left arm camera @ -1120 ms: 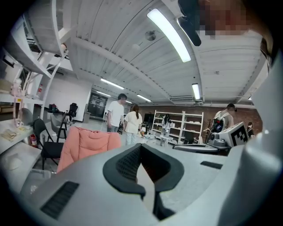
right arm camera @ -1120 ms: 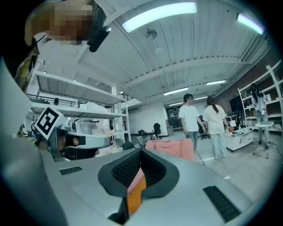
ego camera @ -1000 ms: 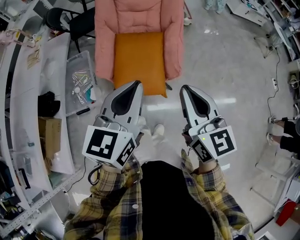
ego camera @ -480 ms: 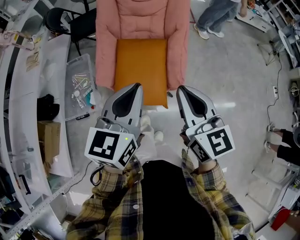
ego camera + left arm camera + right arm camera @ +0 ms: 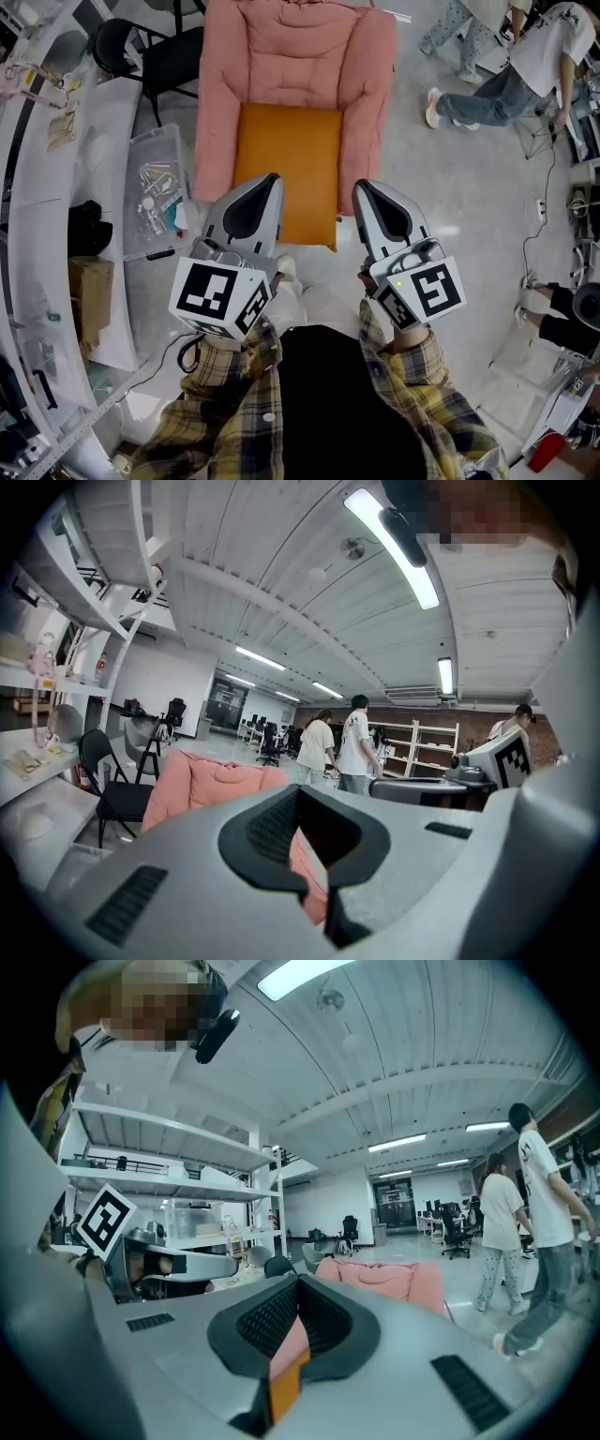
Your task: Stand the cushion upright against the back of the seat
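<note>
Fingers (image 5: 267,829) of the left gripper (image 5: 264,186) and the right gripper (image 5: 367,192) are clenched on nothing, near but apart from the orange cushion (image 5: 286,164), which lies flat on the pink armchair's (image 5: 217,112) seat. Nothing of the task looks done: the cushion has to be gripped, tipped up and leaned on the backrest (image 5: 300,52) at the far end. Glossy pale floor (image 5: 422,216) surrounds the chair, with a clear bin of hardware (image 5: 155,183) and a white bench (image 5: 47,234) at left, a person (image 5: 506,80) far right.
</note>
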{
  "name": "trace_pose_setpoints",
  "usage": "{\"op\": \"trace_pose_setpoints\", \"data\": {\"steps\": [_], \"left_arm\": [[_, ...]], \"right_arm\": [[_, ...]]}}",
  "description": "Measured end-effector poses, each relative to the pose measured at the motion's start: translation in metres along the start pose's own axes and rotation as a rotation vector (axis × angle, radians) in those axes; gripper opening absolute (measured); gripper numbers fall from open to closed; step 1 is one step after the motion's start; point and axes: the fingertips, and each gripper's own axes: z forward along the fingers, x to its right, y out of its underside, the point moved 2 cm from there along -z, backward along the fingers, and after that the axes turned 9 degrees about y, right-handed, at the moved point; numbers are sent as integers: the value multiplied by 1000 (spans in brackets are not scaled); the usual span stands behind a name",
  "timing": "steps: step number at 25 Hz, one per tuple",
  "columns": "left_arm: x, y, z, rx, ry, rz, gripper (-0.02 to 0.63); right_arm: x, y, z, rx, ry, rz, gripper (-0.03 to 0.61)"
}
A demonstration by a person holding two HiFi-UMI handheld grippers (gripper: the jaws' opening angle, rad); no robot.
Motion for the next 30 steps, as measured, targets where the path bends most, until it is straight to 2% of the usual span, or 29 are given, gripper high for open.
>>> {"op": "trace_pose_setpoints", "data": {"steps": [4,10,13,20,25,27,30], "left_arm": [[-12,14,7,-43,-15,-34,3],[-20,54,26,-115,-43,-101,3],[-28,79,25,-160,-94,-147,3],[-57,164,19,-249,-210,-341,3],[-68,243,7,-348,-281,-459,7],[-71,276,6,-389,-292,-506,25],[-72,325,5,-460,-293,-567,92]], "right_arm": [[7,9,11,-38,0,8,17],[31,35,26,-98,-18,4,17],[32,52,30,-141,-53,10,17],[33,88,40,-205,-121,54,17],[33,129,48,-271,-167,73,17],[34,145,54,-290,-181,79,17],[35,164,60,-312,-193,101,17]]}}
